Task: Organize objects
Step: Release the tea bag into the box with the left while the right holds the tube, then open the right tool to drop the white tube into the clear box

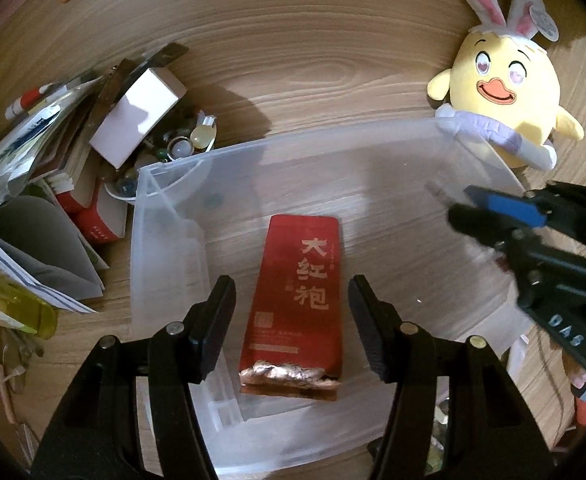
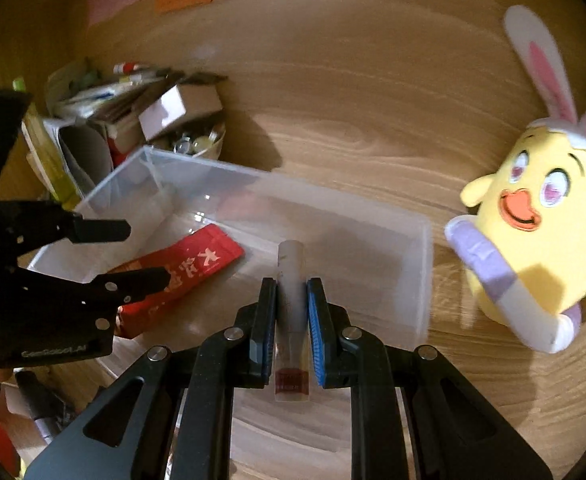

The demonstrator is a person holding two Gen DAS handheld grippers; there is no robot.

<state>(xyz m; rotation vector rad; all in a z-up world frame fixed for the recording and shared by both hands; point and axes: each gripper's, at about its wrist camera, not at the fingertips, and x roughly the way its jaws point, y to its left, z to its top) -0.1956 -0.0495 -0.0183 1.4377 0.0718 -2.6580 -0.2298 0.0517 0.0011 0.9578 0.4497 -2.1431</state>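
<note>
**Right wrist view: tube clamped over the bin, red pouch inside**

Right wrist view: the right gripper point(image 2: 291, 312) sits at lower centre of the frame, its blue-faced pads pressed on both sides of a slim translucent tube point(image 2: 290, 276) with a red label near its lower end. The tube points up-frame, over the clear plastic bin point(image 2: 421, 280) at mid-frame. A red foil pouch point(image 2: 197, 264) lies in the bin's left half, tilted. The left gripper point(image 2: 145, 254) enters from the left edge above the pouch, fingers apart, nothing between them.

Left wrist view: the left gripper point(image 1: 291, 320) stands at lower centre with its jaws apart, straddling the red foil pouch point(image 1: 301, 292) without the pads touching it. The pouch lies flat on the floor of the clear plastic bin point(image 1: 149, 216), torn end nearest the camera. The right gripper point(image 1: 469, 210) is at the right edge, blurred.

A yellow plush chick point(image 1: 509, 92) with rabbit ears lies on the tabletop point(image 1: 313, 60) just beyond the bin's upper right corner. A pile of booklets and small boxes point(image 1: 53, 176) sits at left, beside the bin.
</note>
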